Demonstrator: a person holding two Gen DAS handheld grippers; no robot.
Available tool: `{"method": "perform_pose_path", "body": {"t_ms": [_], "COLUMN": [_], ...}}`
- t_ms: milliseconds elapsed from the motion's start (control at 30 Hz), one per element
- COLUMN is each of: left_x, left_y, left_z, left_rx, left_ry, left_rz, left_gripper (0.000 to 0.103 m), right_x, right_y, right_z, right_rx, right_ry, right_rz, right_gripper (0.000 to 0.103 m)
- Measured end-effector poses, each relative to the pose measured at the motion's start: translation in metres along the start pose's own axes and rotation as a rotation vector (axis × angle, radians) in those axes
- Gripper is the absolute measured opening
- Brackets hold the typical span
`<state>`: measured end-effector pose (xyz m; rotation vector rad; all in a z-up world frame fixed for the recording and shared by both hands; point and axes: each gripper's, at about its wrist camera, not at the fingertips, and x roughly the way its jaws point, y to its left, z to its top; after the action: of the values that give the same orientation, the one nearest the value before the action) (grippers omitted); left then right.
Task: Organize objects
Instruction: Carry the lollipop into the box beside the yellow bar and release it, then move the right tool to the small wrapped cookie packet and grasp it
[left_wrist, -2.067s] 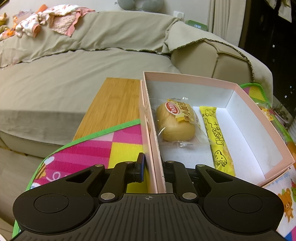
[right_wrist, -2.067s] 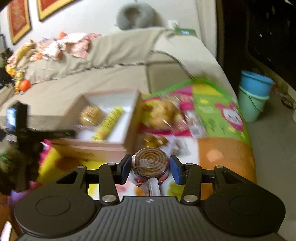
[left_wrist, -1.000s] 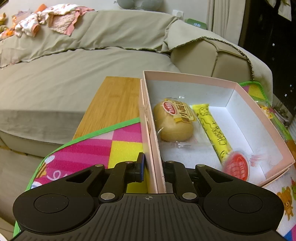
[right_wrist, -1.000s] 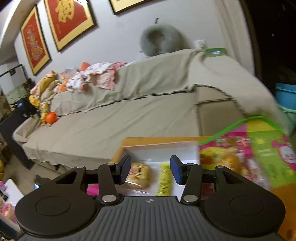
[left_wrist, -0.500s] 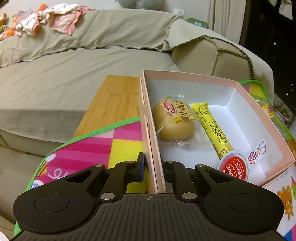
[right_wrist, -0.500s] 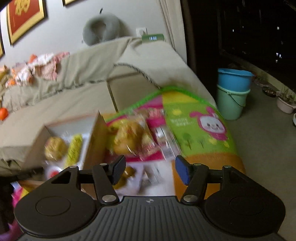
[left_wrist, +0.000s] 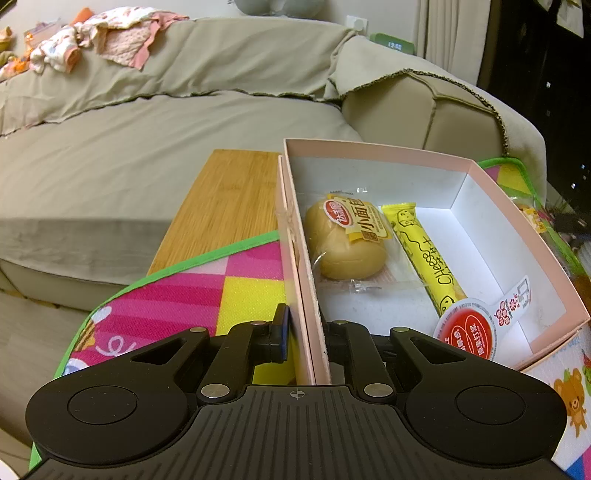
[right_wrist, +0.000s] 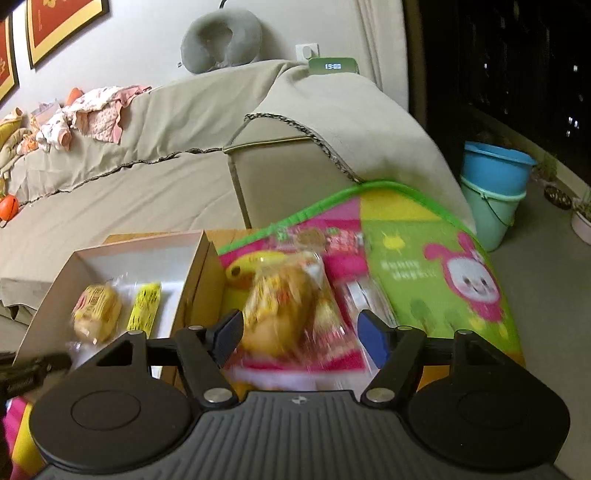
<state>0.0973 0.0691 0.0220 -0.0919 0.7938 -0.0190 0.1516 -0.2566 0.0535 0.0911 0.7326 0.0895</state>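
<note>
My left gripper (left_wrist: 306, 332) is shut on the near left wall of the pink box (left_wrist: 376, 151) and holds it still. Inside the box lie a wrapped yellow bun (left_wrist: 347, 240), a yellow cheese stick (left_wrist: 424, 254) and a red round lollipop (left_wrist: 467, 334) at the near end. In the right wrist view, my right gripper (right_wrist: 301, 336) hangs over the mat to the right of the box (right_wrist: 147, 242). Its jaws are opening. A blurred bagged bun (right_wrist: 284, 306) shows between the blue pads (right_wrist: 373, 339), which do not press on it.
The box stands on a wooden tabletop (left_wrist: 225, 199) partly covered by a colourful play mat (right_wrist: 424, 266). More wrapped snacks (right_wrist: 354, 295) lie on the mat. A beige sofa (left_wrist: 147, 140) runs behind. Two stacked buckets (right_wrist: 495, 184) stand on the floor at right.
The lollipop left the right gripper and now lies in the box. The right gripper swung right and down over the bagged snacks, jaws widening. The left gripper kept its hold.
</note>
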Motion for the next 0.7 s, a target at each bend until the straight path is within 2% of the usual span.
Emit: {"method": "perform_pose_path", "body": {"t_ms": [200,267,300,433,533,600,633,667,700], "left_x": [-0.001,-0.001,-0.001,-0.001,-0.001,0.000,0.000,0.000,0.001], "left_y": [0.000,-0.001,-0.001,-0.001,0.000,0.000,0.000,0.001,0.000], "left_z": [-0.002,-0.001,-0.001,-0.001,0.000,0.001,0.001,0.001,0.001], "left_rx": [0.002,0.006,0.007,0.013,0.013,0.013,0.011,0.007,0.005], "left_ry": [-0.001,0.000,0.001,0.004,0.007,0.008,0.007,0.006,0.005], "left_rz": [-0.001,-0.002,-0.004,-0.007,-0.012,-0.012,-0.013,-0.013,-0.012], "left_gripper": [0.013,0.013,0.013,0.013,0.013,0.013,0.013,0.013,0.013], "right_x": [0.045,0.064,0.074,0.125,0.162,0.176,0.177,0.173,0.167], "right_y": [0.001,-0.004,-0.007,-0.005,-0.003,-0.001,-0.001,-0.005,-0.010], "right_z": [0.042,0.061,0.069,0.094,0.101,0.098,0.096,0.095,0.094], "right_rx": [0.013,0.027,0.036,-0.031,-0.079,-0.127,-0.139,-0.123,-0.101], "right_ry": [-0.027,-0.033,-0.034,0.055,0.170,0.214,0.227,0.223,0.228], "right_rz": [-0.056,-0.069,-0.065,-0.095,-0.079,-0.104,-0.086,-0.051,-0.029], "right_gripper": [0.070,0.087,0.090,0.092,0.092,0.082,0.074,0.058,0.053]}}
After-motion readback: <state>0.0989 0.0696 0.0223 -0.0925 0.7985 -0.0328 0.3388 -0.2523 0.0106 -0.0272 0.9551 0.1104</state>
